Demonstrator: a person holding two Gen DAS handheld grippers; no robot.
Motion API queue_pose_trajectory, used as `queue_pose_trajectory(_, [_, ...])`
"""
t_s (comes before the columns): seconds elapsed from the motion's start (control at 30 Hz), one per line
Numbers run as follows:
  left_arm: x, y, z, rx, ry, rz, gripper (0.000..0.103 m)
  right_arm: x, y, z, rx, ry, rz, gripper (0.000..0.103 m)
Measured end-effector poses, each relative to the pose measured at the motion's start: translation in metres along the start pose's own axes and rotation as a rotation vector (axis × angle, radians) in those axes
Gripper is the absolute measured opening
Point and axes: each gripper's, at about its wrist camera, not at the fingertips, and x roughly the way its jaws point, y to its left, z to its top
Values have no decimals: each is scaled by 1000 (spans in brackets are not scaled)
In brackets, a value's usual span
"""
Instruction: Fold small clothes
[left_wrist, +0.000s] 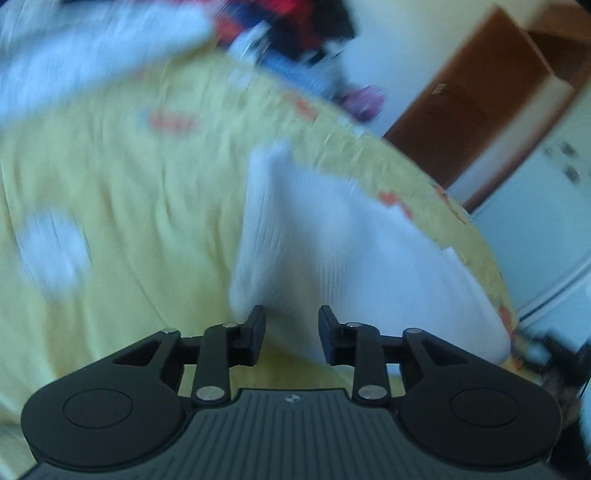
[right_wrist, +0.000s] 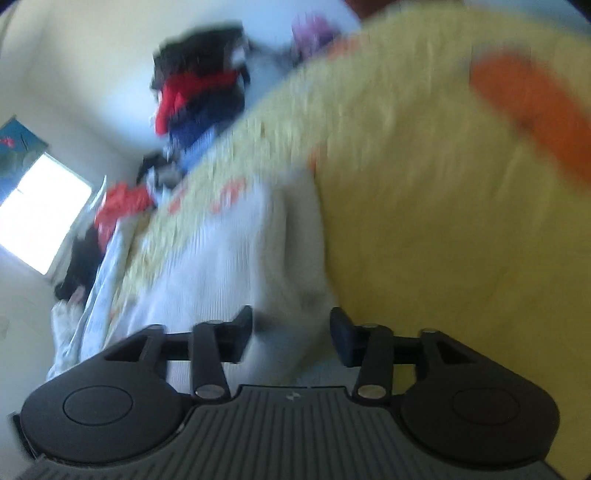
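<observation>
A white ribbed garment (left_wrist: 332, 236) lies on a yellow cloth-covered surface (left_wrist: 110, 184). My left gripper (left_wrist: 291, 332) is open, its fingers just short of the garment's near edge. In the right wrist view the same white garment (right_wrist: 236, 258) lies on the yellow cover (right_wrist: 424, 221). My right gripper (right_wrist: 291, 332) is open with the garment's near part between and under its fingers. Both views are blurred by motion.
A pile of red, black and blue clothes (left_wrist: 295, 33) sits at the far edge; it also shows in the right wrist view (right_wrist: 199, 88). A small white piece (left_wrist: 55, 247) lies at left. A brown door (left_wrist: 480, 99), a bright window (right_wrist: 40, 214).
</observation>
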Motion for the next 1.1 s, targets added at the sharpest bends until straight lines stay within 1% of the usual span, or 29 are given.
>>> queue_pose_trajectory(0.03, [-9,-3,9,45,-32,-5,51,-5,6,11,-48,-63,-9,64])
queue_pose_trajectory(0.07, [-17,-5,19,75,-76,-5,68,-5,13,22,-92,-98,-16,64])
queue_pose_trajectory(0.1, [-22,-8,31,86,-136,13,76,0,23,36,-139,-116,-20,64])
queue_pose_trajectory(0.13, [-23,-13,41,93,-196,40,87,8,30,47,-175,-114,-11,64])
queue_pose_trajectory(0.17, [-19,-19,51,105,-233,64,89,20,39,59,-218,-100,13,66])
queue_pose_trajectory(0.2, [-10,-25,61,118,-249,86,89,37,47,70,-260,-75,33,67])
queue_pose_trajectory(0.23, [2,-30,69,135,-248,105,89,58,53,80,-283,-50,32,68])
queue_pose_trajectory(0.3, [44,-42,79,213,-218,157,89,103,64,97,-327,10,10,67])
queue_pose_trajectory(0.37, [90,-50,85,291,-156,260,87,138,73,104,-390,52,-34,63])
queue_pose_trajectory(0.4, [111,-51,85,316,-120,311,85,151,75,105,-415,77,-61,59])
queue_pose_trajectory(0.43, [129,-50,84,327,-82,339,79,166,78,106,-436,107,-78,57])
queue_pose_trajectory(0.47, [144,-46,84,319,-44,349,72,179,79,106,-450,141,-84,57])
queue_pose_trajectory(0.5, [155,-42,85,306,-8,350,68,186,78,100,-457,166,-82,54])
queue_pose_trajectory(0.53, [163,-39,86,294,21,348,51,192,80,96,-467,195,-81,40])
queue_pose_trajectory(0.57, [169,-36,88,278,42,337,34,198,82,92,-479,214,-84,29])
queue_pose_trajectory(0.6, [169,-34,89,257,41,328,29,199,82,86,-500,224,-93,15])
queue_pose_trajectory(0.63, [167,-35,90,252,32,328,18,194,84,81,-520,222,-76,15])
queue_pose_trajectory(0.7, [157,-40,95,247,4,315,14,184,86,82,-519,179,-54,12])
queue_pose_trajectory(0.73, [149,-45,97,256,-34,297,13,177,87,85,-506,150,-39,11])
queue_pose_trajectory(0.8, [137,-55,102,272,-104,258,13,154,88,96,-460,66,-3,11])
queue_pose_trajectory(0.83, [136,-58,103,273,-118,265,13,146,85,101,-432,35,16,11])
queue_pose_trajectory(0.87, [144,-60,104,282,-110,290,13,143,82,104,-417,20,21,11])
queue_pose_trajectory(0.9, [158,-61,102,305,-81,334,13,145,77,106,-410,21,-3,11])
queue_pose_trajectory(0.93, [176,-58,98,320,-32,383,13,153,70,106,-396,43,-35,11])
queue_pose_trajectory(0.97, [188,-54,94,315,4,409,13,163,63,103,-383,73,-63,11])
queue_pose_trajectory(1.0, [194,-54,90,328,-14,424,14,171,57,98,-383,94,-91,11])
queue_pose_trajectory(1.03, [191,-58,86,356,-36,435,17,177,55,92,-390,105,-112,12])
queue_pose_trajectory(1.07, [187,-62,84,372,-41,448,18,179,54,87,-391,103,-114,14])
queue_pose_trajectory(1.1, [180,-65,84,377,-55,449,18,175,55,84,-387,96,-109,22])
